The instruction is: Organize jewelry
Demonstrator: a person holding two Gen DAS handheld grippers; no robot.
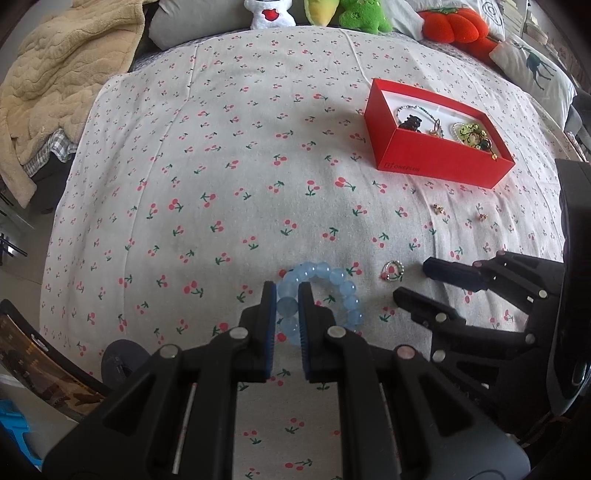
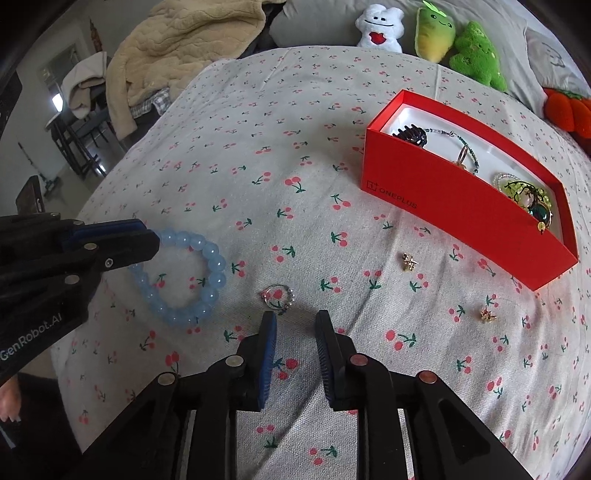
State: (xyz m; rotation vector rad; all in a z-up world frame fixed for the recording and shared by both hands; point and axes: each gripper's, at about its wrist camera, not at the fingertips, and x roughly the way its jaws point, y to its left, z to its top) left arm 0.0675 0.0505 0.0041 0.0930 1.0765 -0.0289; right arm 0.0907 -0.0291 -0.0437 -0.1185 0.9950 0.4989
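Observation:
A light blue bead bracelet (image 1: 332,284) lies on the cherry-print bedspread; it also shows in the right wrist view (image 2: 210,266). My left gripper (image 1: 287,291) is shut on the bracelet's near-left beads, with the rest of the loop resting on the cloth. My right gripper (image 2: 295,321) is open and empty, just behind a small silver ring (image 2: 277,295), also visible in the left wrist view (image 1: 392,271). Two gold earrings (image 2: 409,261) (image 2: 487,314) lie in front of the red box (image 2: 436,195), which holds several jewelry pieces.
Plush toys (image 2: 380,27) and pillows line the far edge of the bed. A beige blanket (image 1: 62,74) is heaped at the far left. The red box (image 1: 439,158) sits at the right. The bed's left edge drops to the floor.

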